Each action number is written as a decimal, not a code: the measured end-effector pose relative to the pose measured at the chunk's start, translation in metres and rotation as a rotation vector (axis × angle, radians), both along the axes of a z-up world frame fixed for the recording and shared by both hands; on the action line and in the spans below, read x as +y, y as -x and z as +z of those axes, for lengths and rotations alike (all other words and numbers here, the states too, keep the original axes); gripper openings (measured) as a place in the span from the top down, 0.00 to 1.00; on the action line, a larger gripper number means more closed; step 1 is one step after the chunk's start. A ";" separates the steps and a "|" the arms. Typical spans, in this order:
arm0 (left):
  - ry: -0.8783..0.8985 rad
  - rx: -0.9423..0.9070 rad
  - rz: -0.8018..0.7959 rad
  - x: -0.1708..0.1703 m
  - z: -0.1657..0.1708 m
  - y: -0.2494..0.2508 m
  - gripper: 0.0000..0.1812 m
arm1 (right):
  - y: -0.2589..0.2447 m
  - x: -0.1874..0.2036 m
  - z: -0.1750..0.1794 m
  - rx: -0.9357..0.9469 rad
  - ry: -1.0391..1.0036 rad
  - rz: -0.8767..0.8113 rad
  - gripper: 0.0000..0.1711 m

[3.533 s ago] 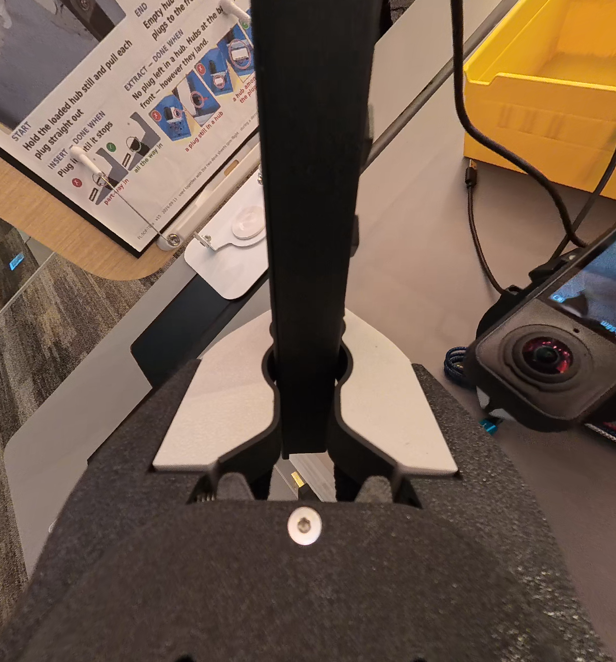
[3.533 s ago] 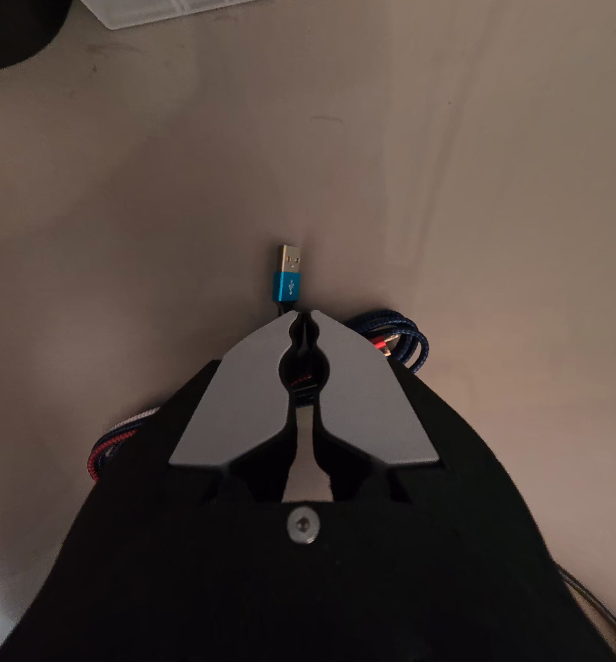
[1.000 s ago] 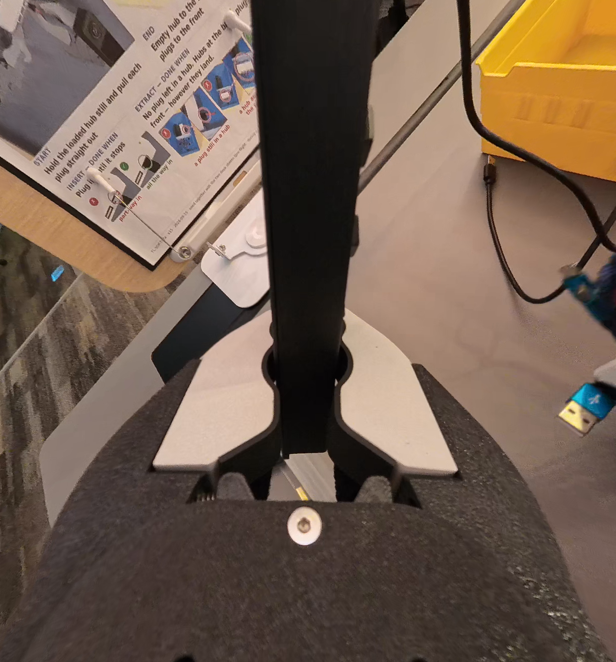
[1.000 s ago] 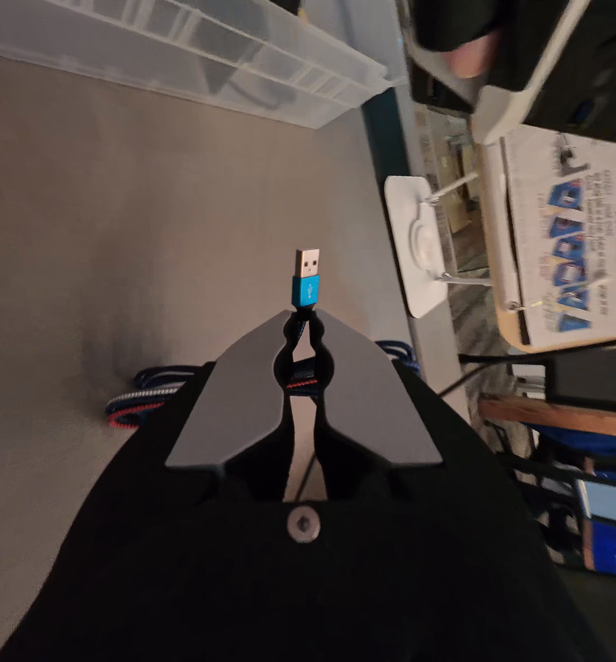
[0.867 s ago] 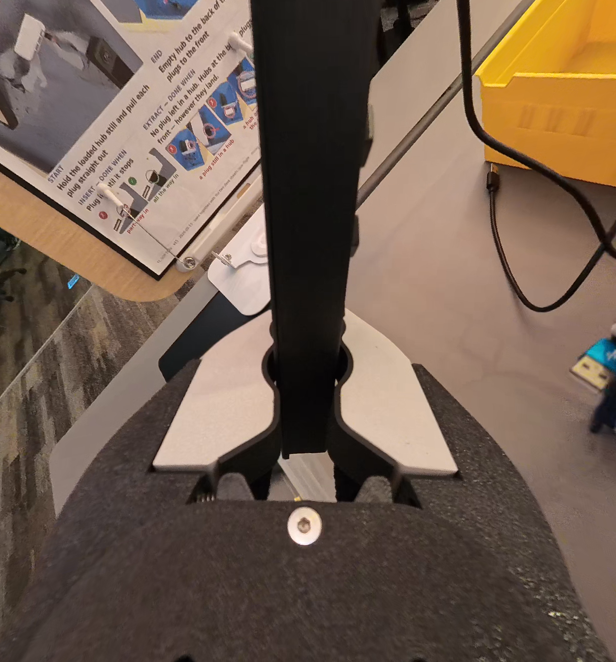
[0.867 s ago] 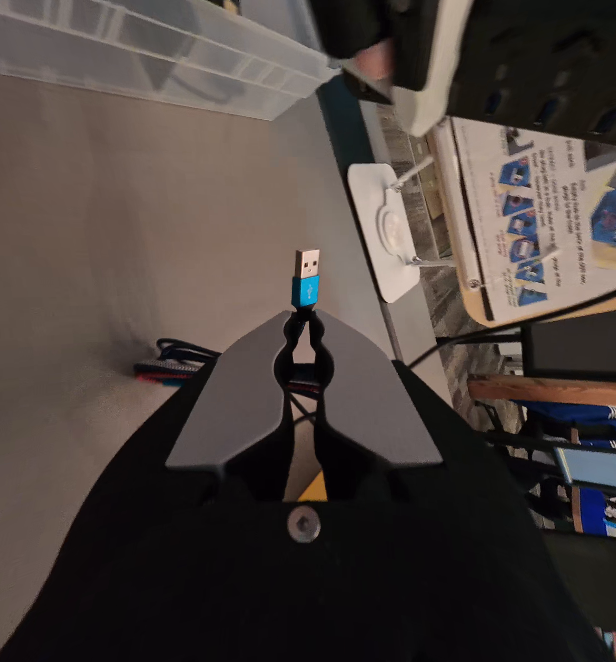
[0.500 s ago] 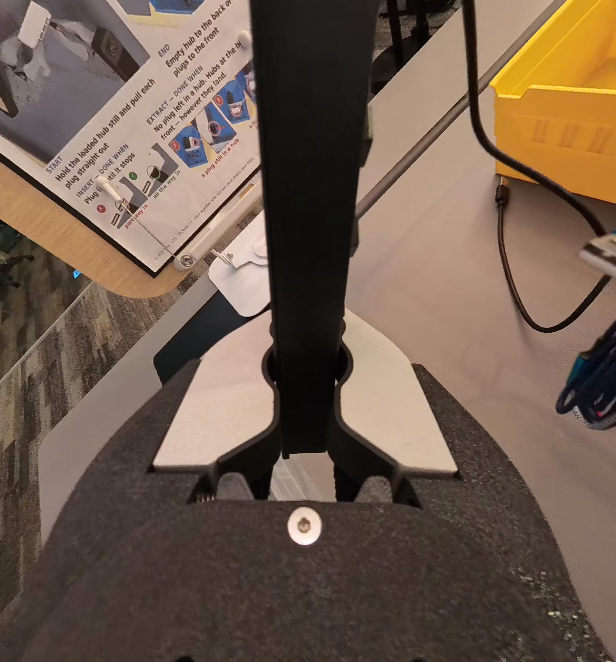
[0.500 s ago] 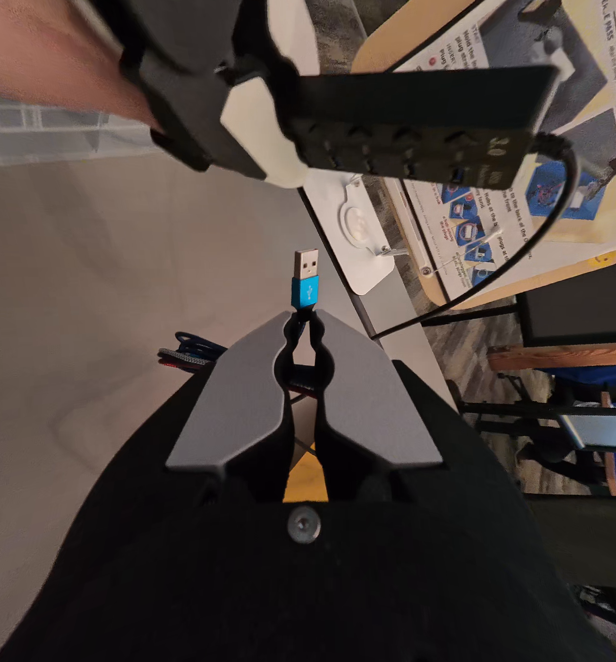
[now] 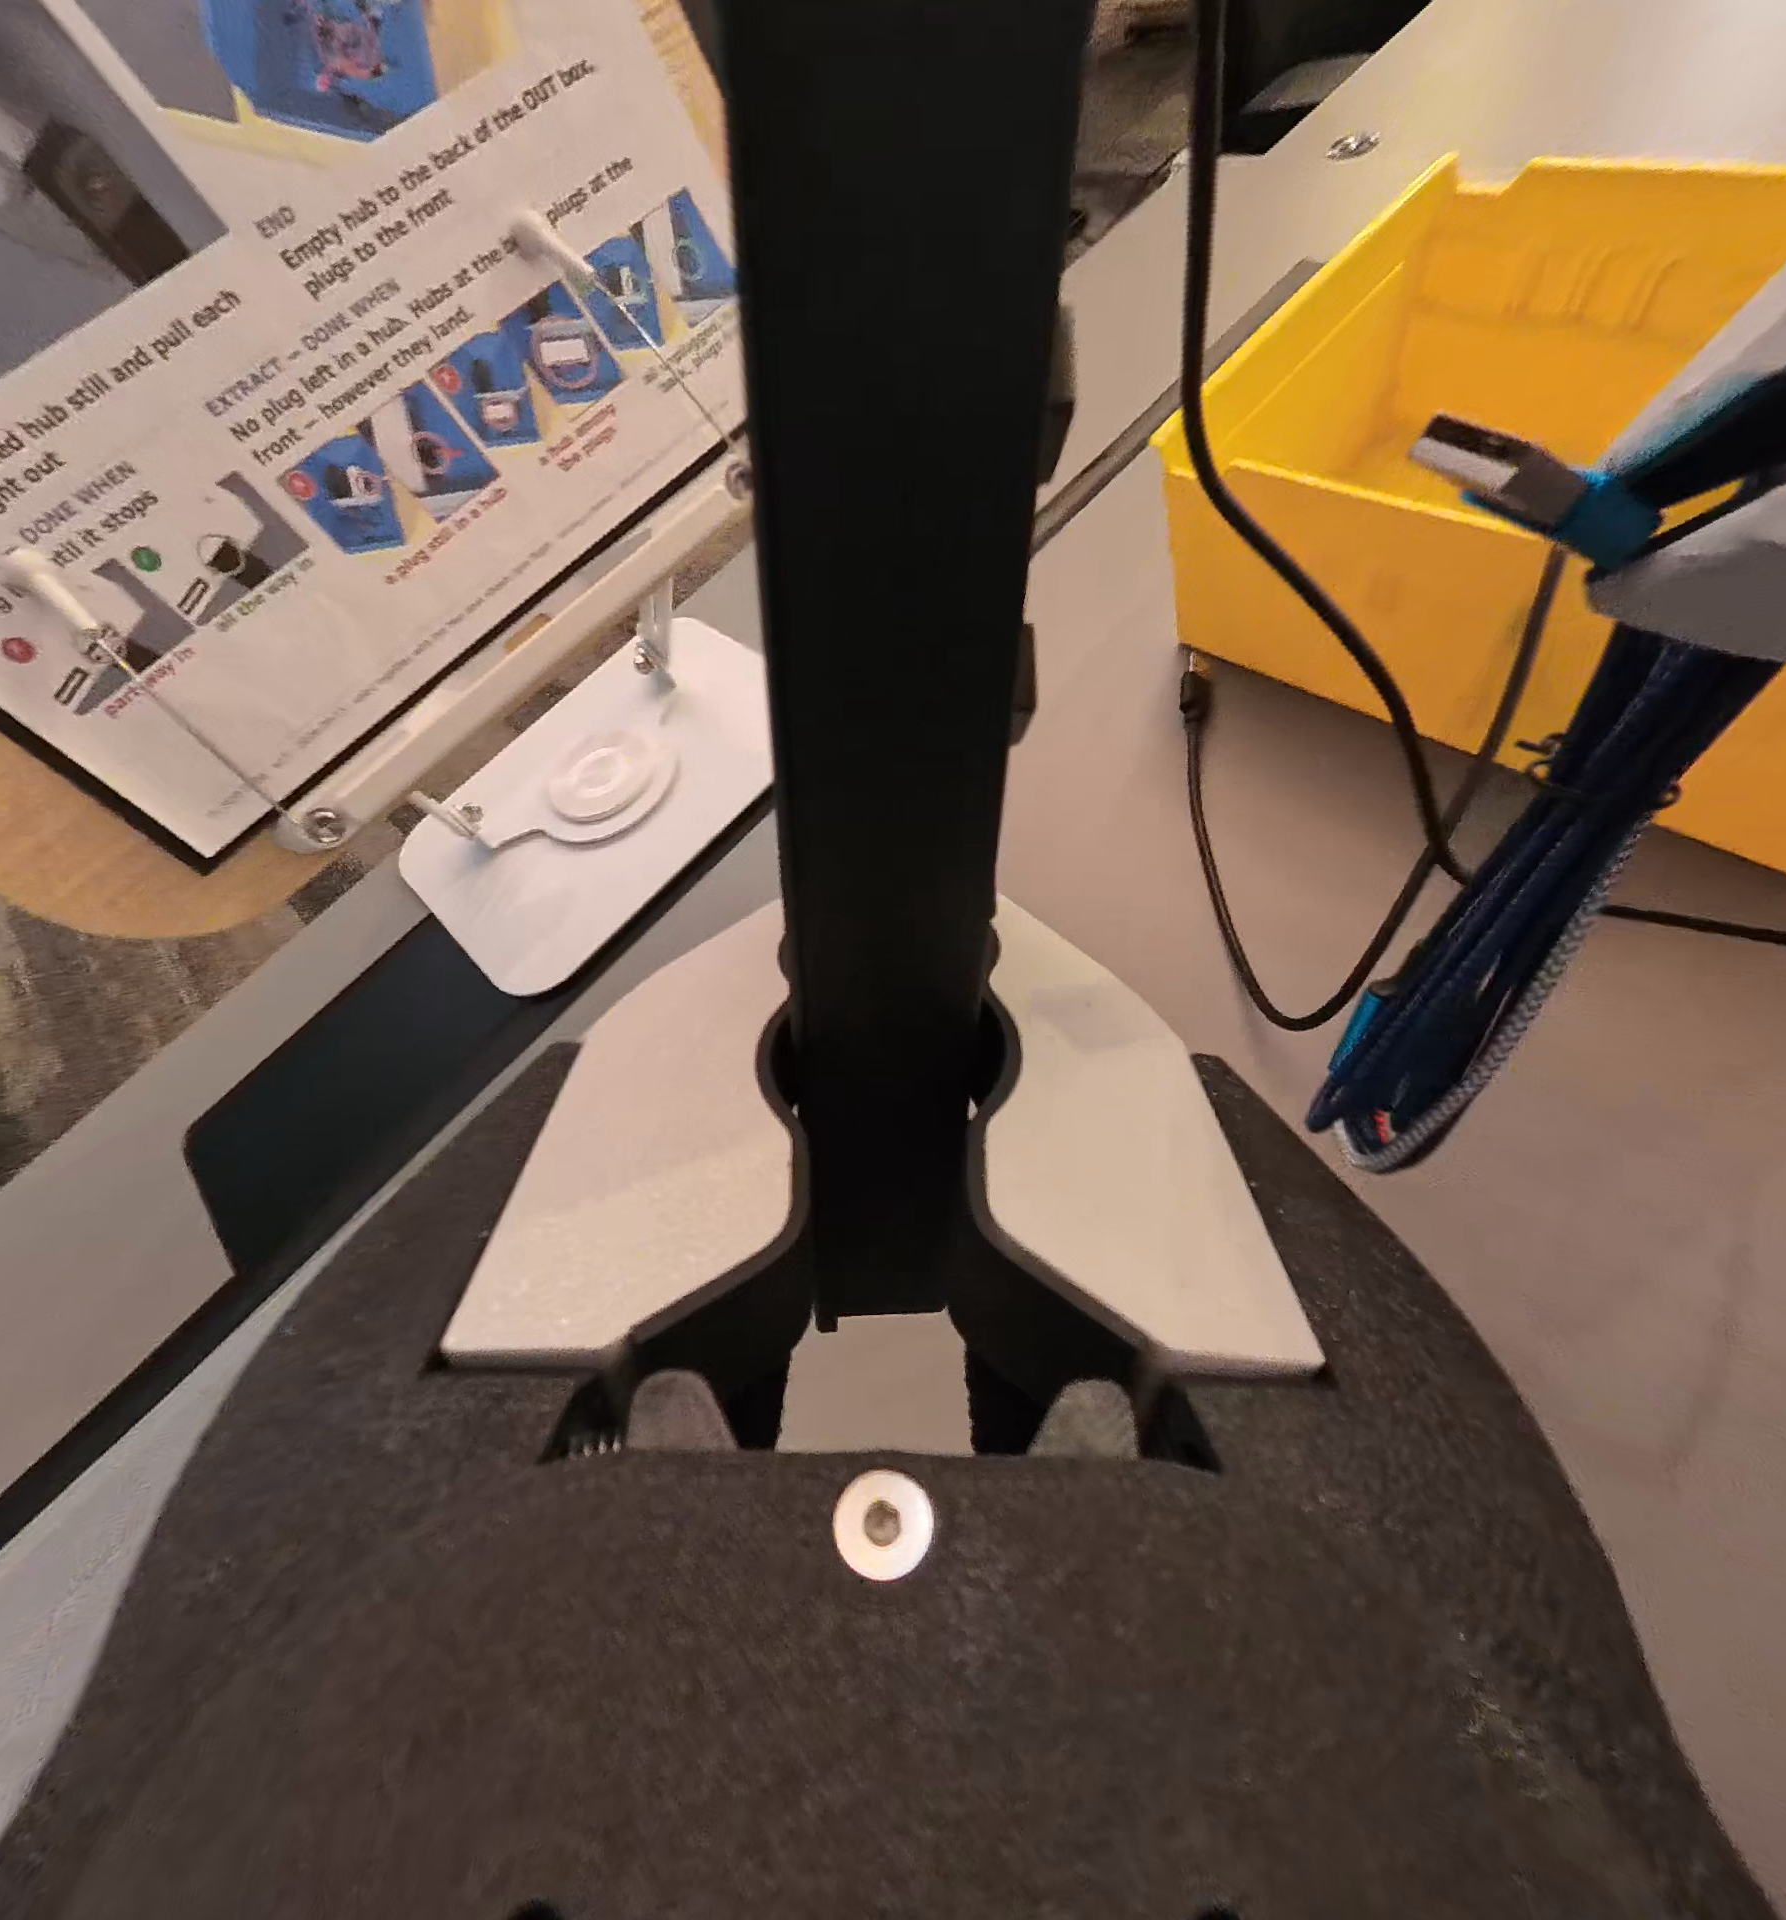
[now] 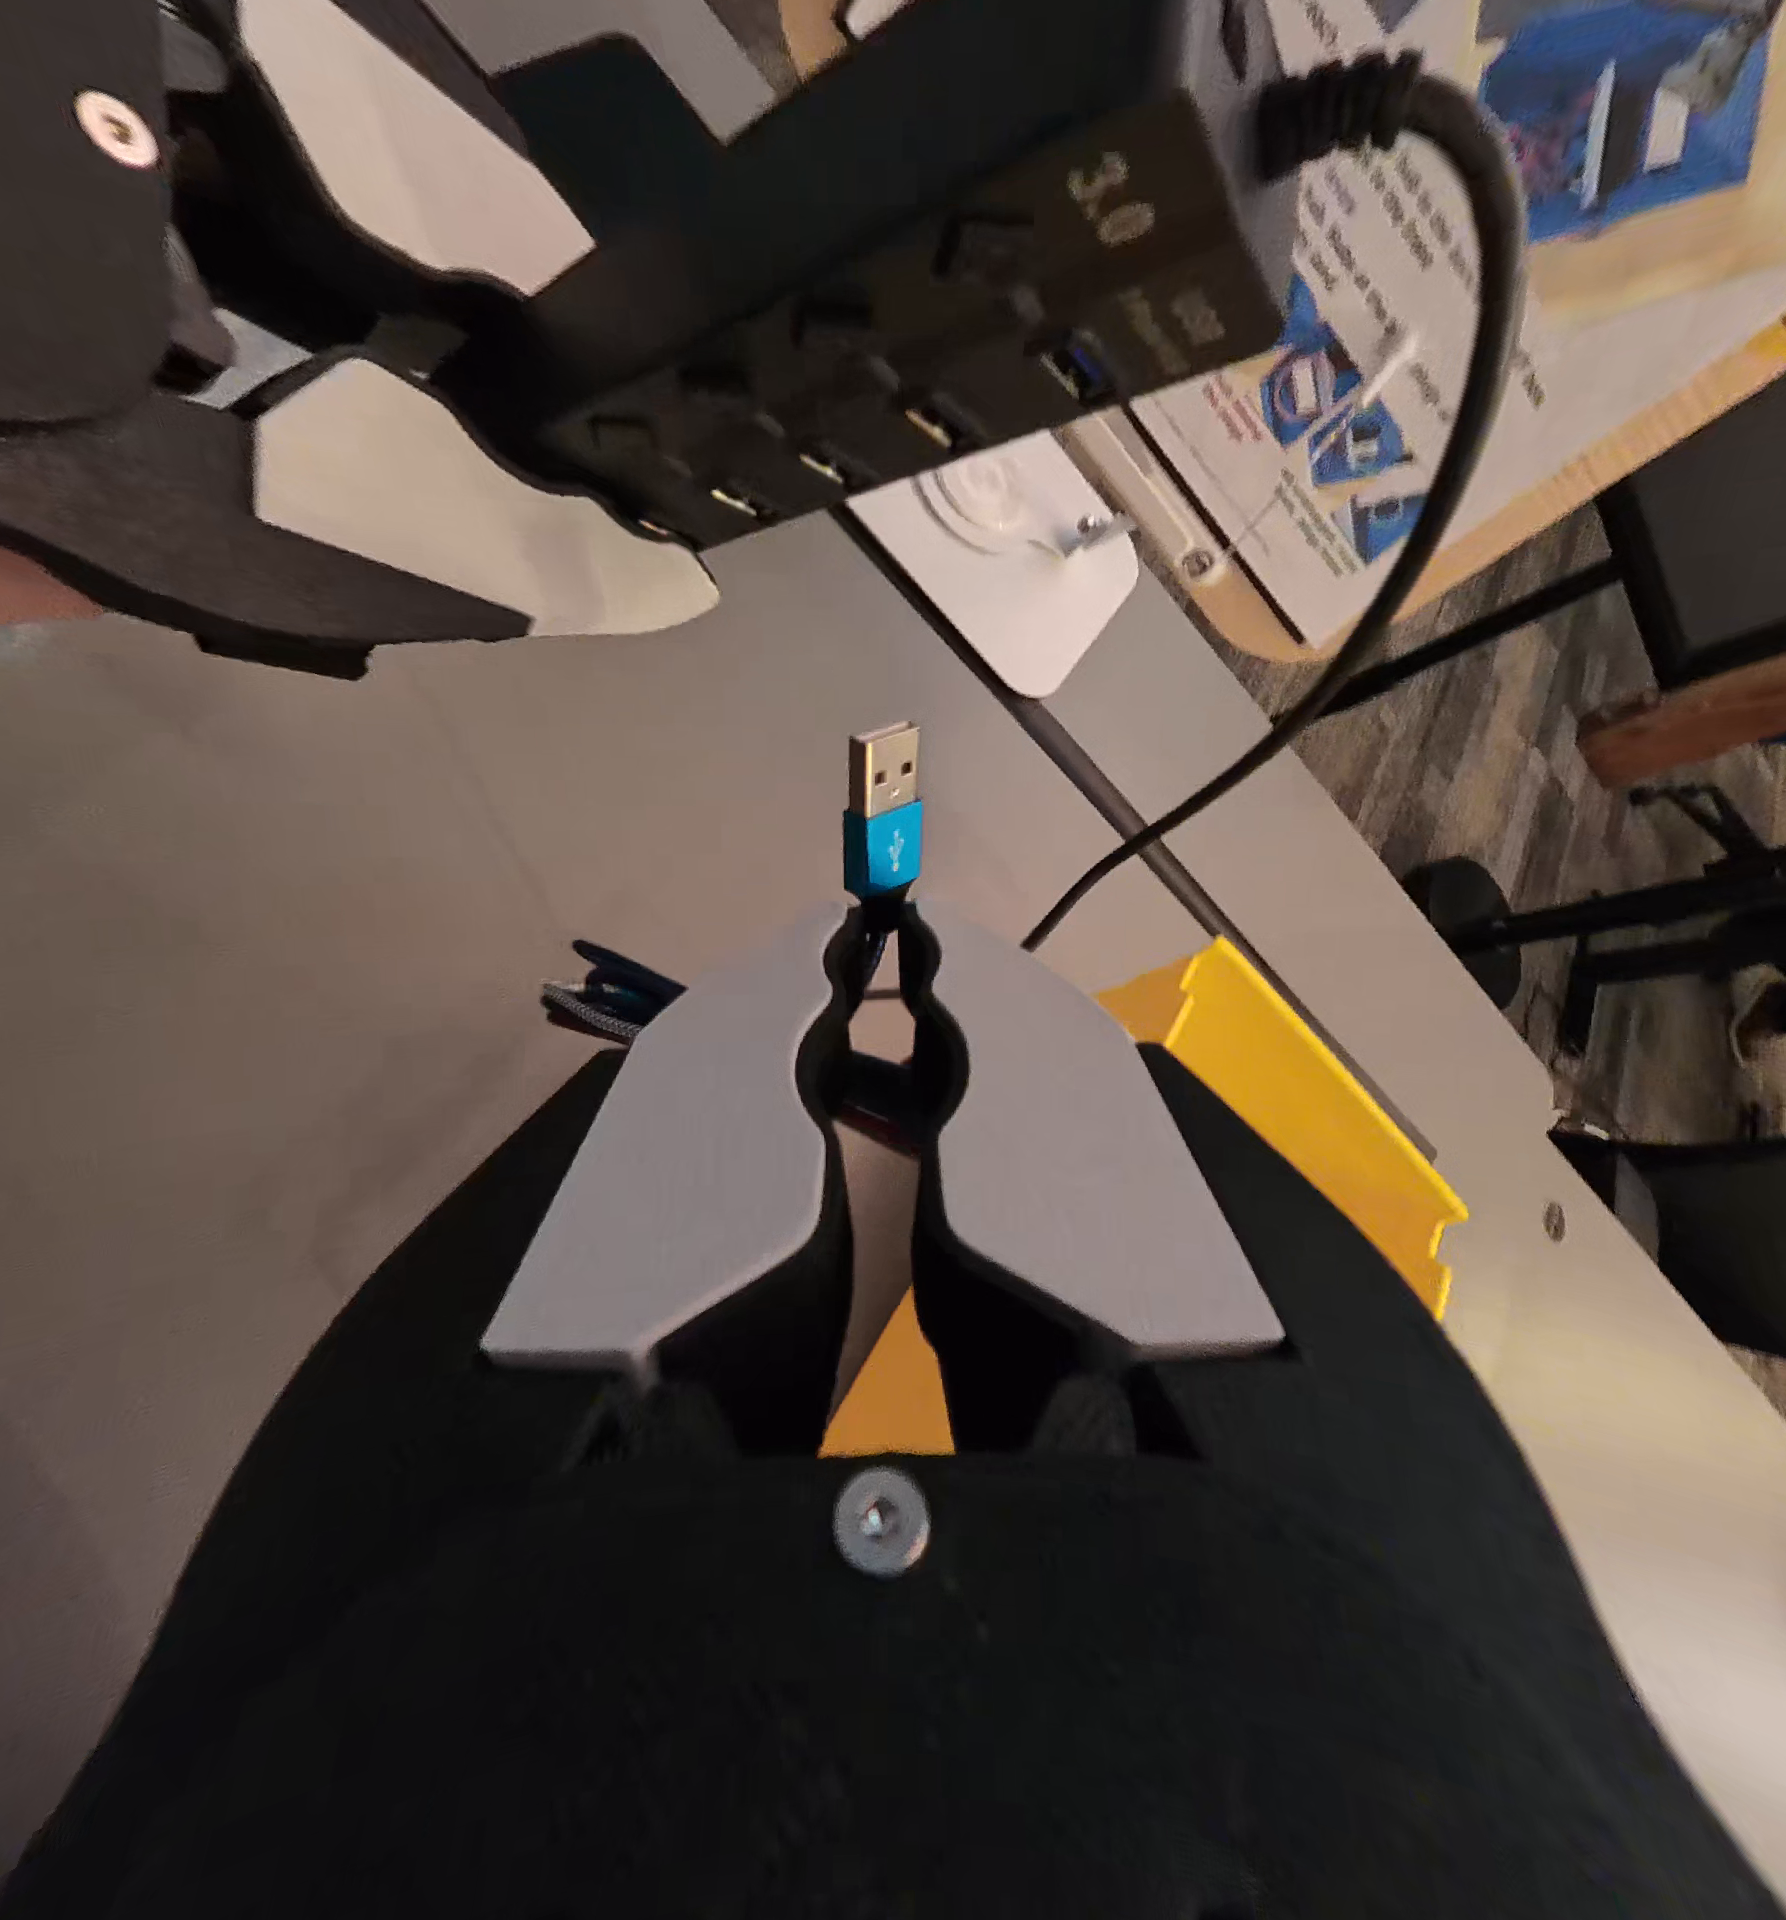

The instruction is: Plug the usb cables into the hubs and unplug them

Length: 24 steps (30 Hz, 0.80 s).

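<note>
Hub (image 10: pixel 868 312) aloft in the left gripper (image 9: pixel 889 997), clamped by its long black body, port row facing the right gripper (image 10: pixel 878 925). That one is closed on a braided cable just behind its blue USB-A plug (image 10: pixel 881 821), which points past the hub's underside, short of the ports. Printing on the hub and instruction sheet (image 9: pixel 276 416) goes unquoted.

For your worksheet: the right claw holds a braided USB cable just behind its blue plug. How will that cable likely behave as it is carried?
Probably floppy: the braided cable hangs in slack loops below the right claw. The short blue plug likely stays stiff, since it stands straight beyond the tips. It seems light; the loops dangle freely.
</note>
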<state>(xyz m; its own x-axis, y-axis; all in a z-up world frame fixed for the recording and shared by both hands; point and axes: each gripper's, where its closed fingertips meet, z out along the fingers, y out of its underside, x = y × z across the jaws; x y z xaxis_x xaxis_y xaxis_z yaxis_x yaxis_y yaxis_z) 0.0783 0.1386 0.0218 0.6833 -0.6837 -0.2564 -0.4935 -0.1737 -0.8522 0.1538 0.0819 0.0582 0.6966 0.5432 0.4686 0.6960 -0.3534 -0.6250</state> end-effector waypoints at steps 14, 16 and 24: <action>-0.130 0.046 0.026 0.000 -0.005 -0.020 0.86 | 0.006 0.012 -0.016 0.064 0.082 0.007 0.96; -0.149 0.075 0.036 0.001 -0.006 -0.020 0.86 | 0.006 0.014 -0.017 0.066 0.083 0.006 0.96; -0.184 0.156 0.047 0.000 -0.009 -0.022 0.86 | 0.008 0.018 -0.022 0.061 0.095 -0.001 0.96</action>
<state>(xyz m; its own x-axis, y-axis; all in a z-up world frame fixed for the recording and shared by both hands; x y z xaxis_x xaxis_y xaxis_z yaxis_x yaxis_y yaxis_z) 0.0998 0.1382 0.0124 0.6558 -0.5839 -0.4785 -0.6165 -0.0484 -0.7859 0.1462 0.1001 0.0362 0.7230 0.5824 0.3717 0.6573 -0.4143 -0.6295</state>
